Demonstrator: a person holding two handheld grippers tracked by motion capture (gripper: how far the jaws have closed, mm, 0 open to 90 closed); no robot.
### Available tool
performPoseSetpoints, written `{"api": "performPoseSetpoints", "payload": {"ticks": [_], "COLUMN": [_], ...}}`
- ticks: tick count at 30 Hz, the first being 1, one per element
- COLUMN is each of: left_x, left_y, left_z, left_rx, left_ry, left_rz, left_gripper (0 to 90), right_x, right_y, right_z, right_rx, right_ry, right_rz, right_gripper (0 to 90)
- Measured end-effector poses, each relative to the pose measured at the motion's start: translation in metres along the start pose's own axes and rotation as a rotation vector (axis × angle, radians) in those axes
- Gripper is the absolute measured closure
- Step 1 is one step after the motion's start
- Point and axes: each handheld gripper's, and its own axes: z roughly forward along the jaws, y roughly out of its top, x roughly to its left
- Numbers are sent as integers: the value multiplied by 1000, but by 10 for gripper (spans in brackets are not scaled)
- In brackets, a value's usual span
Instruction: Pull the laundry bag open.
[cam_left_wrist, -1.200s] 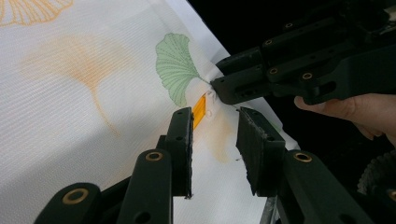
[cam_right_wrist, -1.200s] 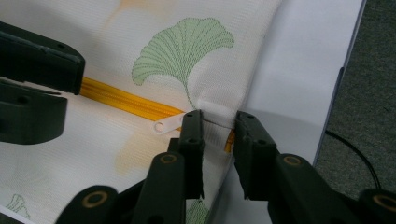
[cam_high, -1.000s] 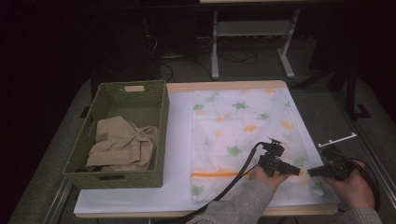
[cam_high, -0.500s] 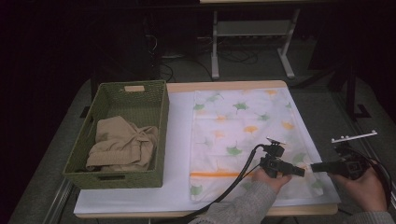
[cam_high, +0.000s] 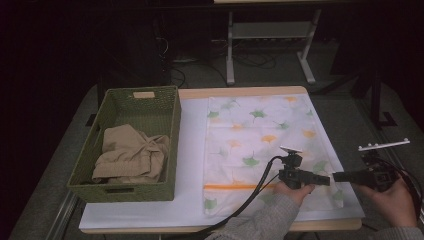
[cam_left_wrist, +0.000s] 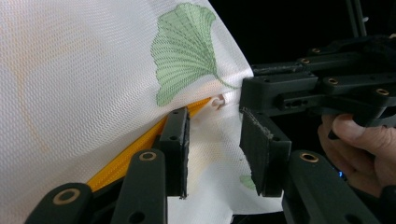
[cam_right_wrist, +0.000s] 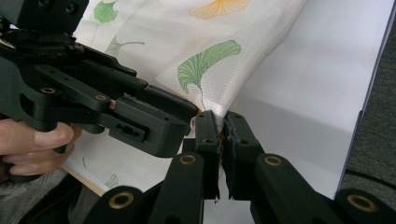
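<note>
The table (cam_high: 195, 210) has a pale wooden edge and is covered by a white sheet (cam_high: 190, 150). Taking the green woven basket (cam_high: 150, 185) as the landmark: it stands on the sheet at the table's left part, with a crumpled beige cloth (cam_high: 130, 155) inside it. Just to the right of the basket, past a bare strip of sheet, a white mesh bag (cam_high: 260, 130) printed with green and orange ginkgo leaves lies flat, reaching from the far edge towards the near one, with an orange zipper (cam_high: 225, 186) running across its near end.
</note>
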Motion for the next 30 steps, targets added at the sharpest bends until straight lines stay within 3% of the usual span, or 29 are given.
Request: {"api": "performPoseSetpoints", "payload": {"ticks": [19, 30], "left_x": [-1, 0], "left_y": [-3, -6], "left_z": [3, 9], "left_rx": [-78, -67], "left_ry": [-15, 3], "left_rz": [33, 33], "left_gripper": [786, 791], "right_x": [-7, -8], "right_y": [-2, -2], "right_z": [3, 5], "right_rx": [-5, 0], "right_ry": [17, 16], "right_rz": [26, 26], "right_gripper": [845, 846]}}
